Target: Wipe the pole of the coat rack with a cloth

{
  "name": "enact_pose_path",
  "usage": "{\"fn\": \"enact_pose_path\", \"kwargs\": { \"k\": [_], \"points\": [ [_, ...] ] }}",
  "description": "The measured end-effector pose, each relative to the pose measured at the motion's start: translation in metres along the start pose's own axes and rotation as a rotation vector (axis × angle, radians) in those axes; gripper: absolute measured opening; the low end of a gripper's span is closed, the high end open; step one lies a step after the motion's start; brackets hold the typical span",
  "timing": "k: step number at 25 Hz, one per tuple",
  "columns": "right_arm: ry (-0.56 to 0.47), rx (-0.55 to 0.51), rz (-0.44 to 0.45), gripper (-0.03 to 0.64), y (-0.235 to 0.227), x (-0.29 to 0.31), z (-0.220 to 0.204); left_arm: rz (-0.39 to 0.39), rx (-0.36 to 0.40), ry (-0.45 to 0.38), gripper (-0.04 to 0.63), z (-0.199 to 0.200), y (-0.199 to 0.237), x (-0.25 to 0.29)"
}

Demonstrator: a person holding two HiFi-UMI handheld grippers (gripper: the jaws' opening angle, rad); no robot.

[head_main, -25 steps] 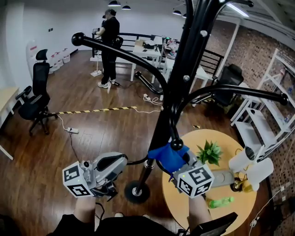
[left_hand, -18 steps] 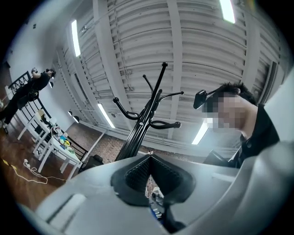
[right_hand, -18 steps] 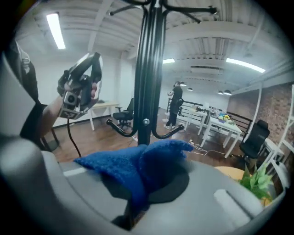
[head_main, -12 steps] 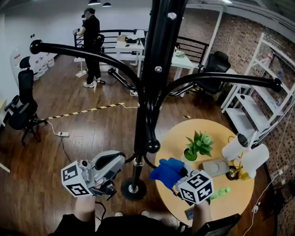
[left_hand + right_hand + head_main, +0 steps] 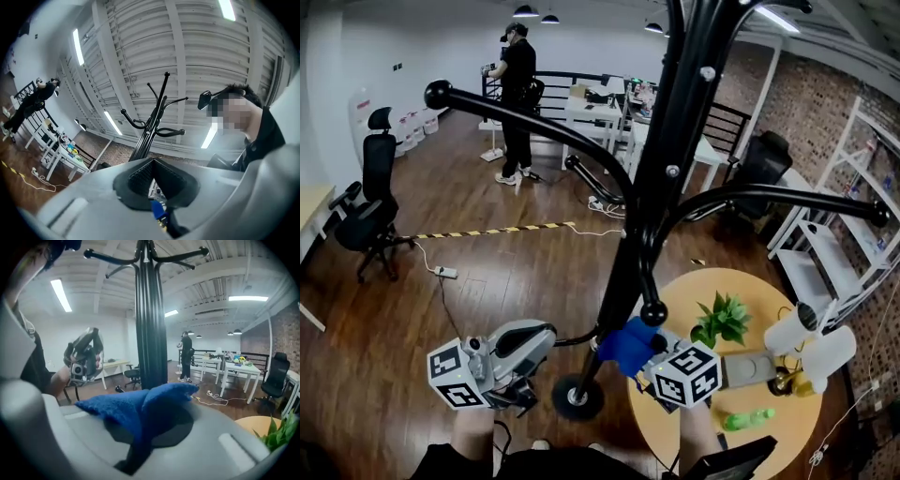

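The right gripper (image 5: 645, 356), jaws clenched on the cloth (image 5: 623, 342), has brought it back against the low pole (image 5: 652, 202), so wiping goes on; the left gripper (image 5: 534, 339) has its jaws closed, empty.

Pole (image 5: 622, 272) centre — left gripper (image 5: 546, 333) on its left, cloth (image 5: 625, 344) just right; table (image 5: 750, 286) right of base (image 5: 577, 397).

Even, bright light from ceiling strip lights (image 5: 78, 47); strong fisheye warping at edges, nearest surfaces blurred.

dark wood floor (image 5: 506, 272), brick wall (image 5: 816, 98), round yellow table (image 5: 764, 289).
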State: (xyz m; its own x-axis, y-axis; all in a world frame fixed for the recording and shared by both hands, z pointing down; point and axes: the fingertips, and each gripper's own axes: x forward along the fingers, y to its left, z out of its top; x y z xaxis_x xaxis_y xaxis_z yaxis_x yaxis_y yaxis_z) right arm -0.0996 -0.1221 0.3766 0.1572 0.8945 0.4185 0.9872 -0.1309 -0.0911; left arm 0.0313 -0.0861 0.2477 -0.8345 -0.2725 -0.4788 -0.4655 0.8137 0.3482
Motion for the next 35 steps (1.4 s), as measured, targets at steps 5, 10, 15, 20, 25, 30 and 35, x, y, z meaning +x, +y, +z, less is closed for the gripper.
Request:
{"fn": "enact_pose_path", "kwargs": {
  "k": [5,10,15,20,25,30,35],
  "points": [
    [-0.223,-0.024,0.048,0.020,0.010,-0.033,0.074,0.054,0.038,-0.033,-0.007,0.009,0.000,-0.019],
    [-0.544,-0.045,0.067,0.020,0.019,-0.080,0.172,0.073,0.063,-0.053,-0.007,0.019,-0.005,-0.031],
    [-0.849,-0.123,0.032,0.021,0.031,-0.135,0.260,0.073,0.082,-0.066,-0.007,0.028,-0.009,-0.039],
    [-1.021,-0.192,-0.055,0.021,0.044,-0.204,0.295,0.051,0.097,-0.066,-0.006,0.032,-0.014,-0.035],
    [-1.274,-0.226,-0.191,0.021,0.054,-0.296,0.302,-0.003,0.111,-0.062,-0.007,0.034,-0.020,-0.023],
    [-1.334,-0.258,-0.243,0.021,0.057,-0.328,0.302,-0.037,0.109,-0.061,-0.007,0.034,-0.024,-0.017],
    [-1.275,-0.260,-0.252,0.020,0.052,-0.293,0.301,-0.031,0.104,-0.070,-0.006,0.036,-0.028,-0.026]
  ]
}}
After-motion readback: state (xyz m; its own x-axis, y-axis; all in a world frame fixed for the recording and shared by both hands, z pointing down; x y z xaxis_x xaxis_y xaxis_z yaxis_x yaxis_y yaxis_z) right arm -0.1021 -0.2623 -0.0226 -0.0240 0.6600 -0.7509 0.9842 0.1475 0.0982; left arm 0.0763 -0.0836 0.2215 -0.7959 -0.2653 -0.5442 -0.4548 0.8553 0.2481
